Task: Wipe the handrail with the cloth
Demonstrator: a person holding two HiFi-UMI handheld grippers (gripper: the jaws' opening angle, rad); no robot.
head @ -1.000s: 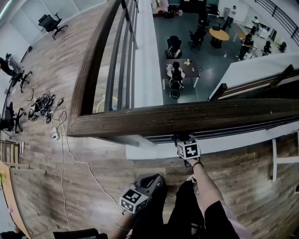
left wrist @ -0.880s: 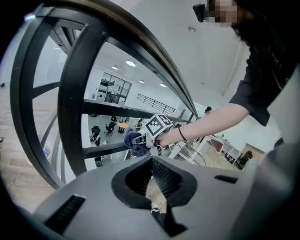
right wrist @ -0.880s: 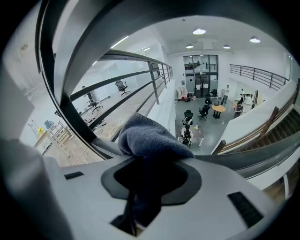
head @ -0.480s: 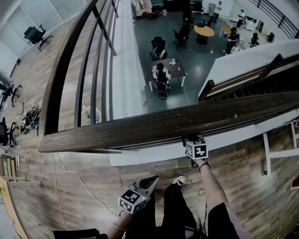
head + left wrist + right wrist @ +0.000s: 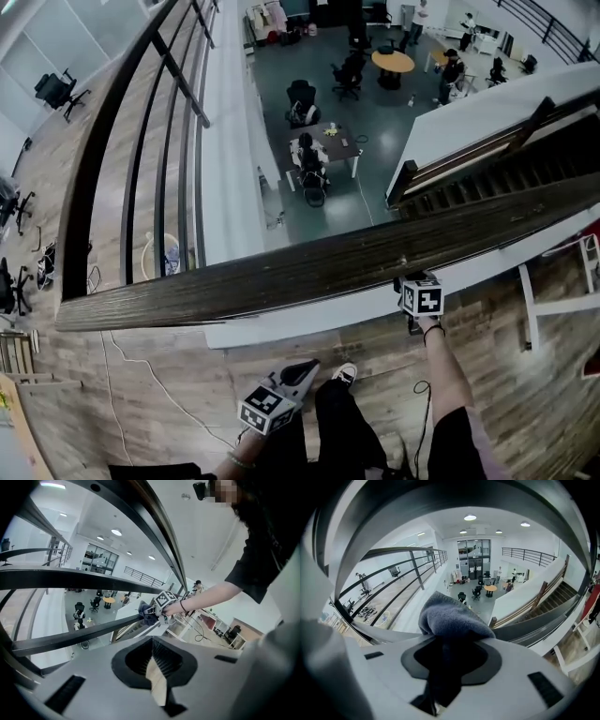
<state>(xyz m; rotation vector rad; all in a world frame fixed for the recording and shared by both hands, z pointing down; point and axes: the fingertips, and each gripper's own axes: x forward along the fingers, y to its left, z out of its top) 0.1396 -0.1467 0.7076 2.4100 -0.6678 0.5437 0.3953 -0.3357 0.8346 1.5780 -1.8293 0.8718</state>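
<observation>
A dark wooden handrail runs across the head view from lower left to upper right. My right gripper sits against its near edge, right of centre, marker cube just below. In the right gripper view the right gripper is shut on a blue-grey cloth that bulges out in front of the jaws. The left gripper view shows that cloth pressed onto the handrail. My left gripper hangs low beside the person's legs, away from the rail, shut with nothing in it.
Beyond the rail is a drop to a lower floor with tables, chairs and people. A staircase descends at the right. A side railing runs away at the left. A cable lies on the wooden floor, and a white frame stands at right.
My right gripper has slid to the right along the handrail with the cloth in it. The head view has shifted so the rail's left corner sits further left. The left gripper stays low.
</observation>
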